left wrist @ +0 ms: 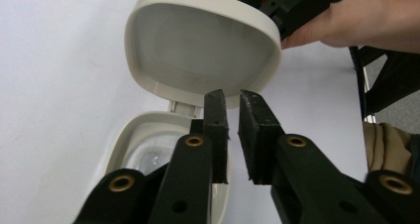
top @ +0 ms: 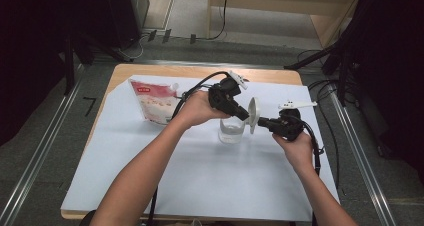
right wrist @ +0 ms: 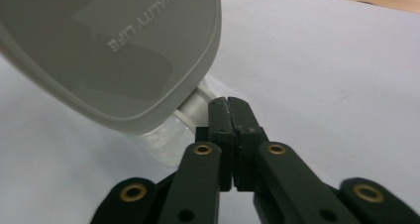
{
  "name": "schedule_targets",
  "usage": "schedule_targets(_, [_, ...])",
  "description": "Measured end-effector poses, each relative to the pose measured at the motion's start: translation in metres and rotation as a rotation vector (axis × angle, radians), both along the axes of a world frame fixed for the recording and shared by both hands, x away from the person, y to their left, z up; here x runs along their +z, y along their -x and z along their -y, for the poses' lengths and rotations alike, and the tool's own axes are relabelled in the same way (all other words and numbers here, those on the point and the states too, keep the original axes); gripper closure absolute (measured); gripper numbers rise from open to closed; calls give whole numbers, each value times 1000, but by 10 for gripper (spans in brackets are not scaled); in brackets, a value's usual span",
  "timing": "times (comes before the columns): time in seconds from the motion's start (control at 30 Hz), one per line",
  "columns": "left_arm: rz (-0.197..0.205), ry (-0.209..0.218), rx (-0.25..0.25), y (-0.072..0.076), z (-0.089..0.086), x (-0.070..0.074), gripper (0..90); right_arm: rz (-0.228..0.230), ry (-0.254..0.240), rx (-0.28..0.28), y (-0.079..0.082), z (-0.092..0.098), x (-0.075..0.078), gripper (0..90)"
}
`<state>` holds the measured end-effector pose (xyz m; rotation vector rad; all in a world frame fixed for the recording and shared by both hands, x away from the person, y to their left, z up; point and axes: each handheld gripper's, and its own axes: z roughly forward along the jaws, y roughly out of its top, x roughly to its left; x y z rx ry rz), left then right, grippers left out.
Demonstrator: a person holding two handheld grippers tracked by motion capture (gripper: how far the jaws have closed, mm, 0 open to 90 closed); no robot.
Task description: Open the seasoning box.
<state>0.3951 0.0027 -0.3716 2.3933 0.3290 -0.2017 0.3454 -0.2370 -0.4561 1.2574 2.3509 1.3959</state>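
Note:
A small clear container (top: pixel 231 132) stands mid-table with its hinged white lid (top: pixel 253 113) swung upright. My left gripper (top: pixel 244 117) reaches in from the left over the container's rim. In the left gripper view, my left gripper (left wrist: pixel 232 97) has a narrow gap between its jaws with nothing in it, just in front of the lid (left wrist: pixel 198 40) and above the container's rim (left wrist: pixel 124 140). My right gripper (top: pixel 262 121) comes in from the right behind the lid. In the right gripper view, my right gripper (right wrist: pixel 228 101) is shut and empty, its tips beside the hinge under the lid (right wrist: pixel 99 50).
A red-and-white pouch (top: pixel 152 103) stands at the back left of the white sheet (top: pixel 200 176) covering the wooden table. Black cables trail from both grippers. The other hand (left wrist: pixel 356 21) is at the top right of the left gripper view.

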Motion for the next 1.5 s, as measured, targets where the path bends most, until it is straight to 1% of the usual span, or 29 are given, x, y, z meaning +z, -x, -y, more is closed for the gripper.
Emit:
schedule_targets(0.03, [0, 8, 9, 1, -2, 1, 775, 4, 0, 10, 1, 2, 1, 857])
schedule_targets(0.1, [5, 21, 9, 4, -7, 2, 708, 12, 4, 6, 3, 5, 3, 850])
schedule_targets(0.13, [31, 25, 14, 6, -9, 2, 679, 19, 4, 4, 3, 7, 4, 842])
schedule_targets(0.2, [61, 35, 22, 9, -13, 1, 646, 16, -8, 0, 4, 10, 6, 818])
schedule_targets(0.27, [45, 42, 36, 9, -18, 1, 655, 11, -23, 11, 5, 11, 7, 786])
schedule_targets(0.3, [42, 55, 39, 10, -21, 1, 656, 15, -24, 19, 5, 12, 7, 774])
schedule_targets(0.33, [51, 66, 50, 11, -23, 1, 660, 19, -23, 23, 7, 12, 8, 765])
schedule_targets(0.43, [59, 85, 50, 14, -30, 0, 676, 23, -22, 29, 11, 12, 11, 735])
schedule_targets(0.5, [44, 74, 63, 16, -33, 0, 678, 25, -23, 34, 12, 13, 11, 698])
schedule_targets(0.57, [46, 69, 61, 19, -36, -1, 659, 24, -27, 39, 15, 13, 12, 666])
schedule_targets(0.63, [21, 71, 73, 21, -40, -3, 642, 32, -25, 45, 18, 14, 11, 637])
schedule_targets(0.7, [21, 69, 72, 23, -43, -5, 618, 50, -14, 42, 21, 13, 11, 614])
schedule_targets(0.77, [18, 67, 74, 25, -45, -7, 605, 51, -14, 42, 23, 13, 11, 597])
schedule_targets(0.8, [28, 65, 77, 25, -46, -8, 605, 40, -10, 40, 24, 12, 12, 586])
schedule_targets(0.83, [26, 61, 85, 26, -47, -8, 597, 35, -11, 42, 25, 12, 12, 572])
schedule_targets(0.9, [57, 43, 91, 29, -50, -8, 576, 43, -17, 50, 27, 11, 13, 572])
schedule_targets(0.93, [59, 40, 98, 30, -51, -8, 541, 51, -14, 50, 28, 11, 13, 552])
schedule_targets(1.0, [54, 37, 105, 31, -54, -9, 487, 43, -20, 53, 29, 10, 13, 535])
schedule_targets(1.03, [49, 38, 105, 31, -57, -10, 478, 42, -23, 51, 30, 10, 13, 529])
schedule_targets(1.07, [39, 49, 104, 31, -59, -11, 469, 44, -20, 52, 31, 10, 12, 520])
schedule_targets(1.1, [32, 58, 102, 32, -61, -12, 455, 35, -17, 52, 32, 9, 12, 511])
schedule_targets(1.13, [28, 51, 97, 32, -63, -13, 447, 38, -10, 52, 33, 10, 11, 501])
schedule_targets(1.17, [29, 55, 106, 33, -65, -14, 434, 31, -7, 50, 35, 10, 10, 493])
schedule_targets(1.23, [29, 59, 109, 35, -69, -16, 428, 31, -8, 48, 37, 10, 9, 488])
schedule_targets(1.3, [32, 46, 116, 36, -72, -16, 424, 29, -6, 36, 41, 12, 8, 482])
schedule_targets(1.33, [28, 52, 128, 38, -74, -17, 424, 24, -9, 39, 41, 13, 8, 482])
schedule_targets(1.37, [20, 60, 131, 38, -77, -17, 424, 22, -15, 40, 43, 15, 8, 482])
schedule_targets(1.43, [-5, 71, 153, 39, -82, -17, 426, 34, -2, 51, 44, 16, 8, 481])
schedule_targets(1.5, [-6, 71, 158, 41, -85, -18, 429, 43, 0, 61, 44, 15, 7, 481])
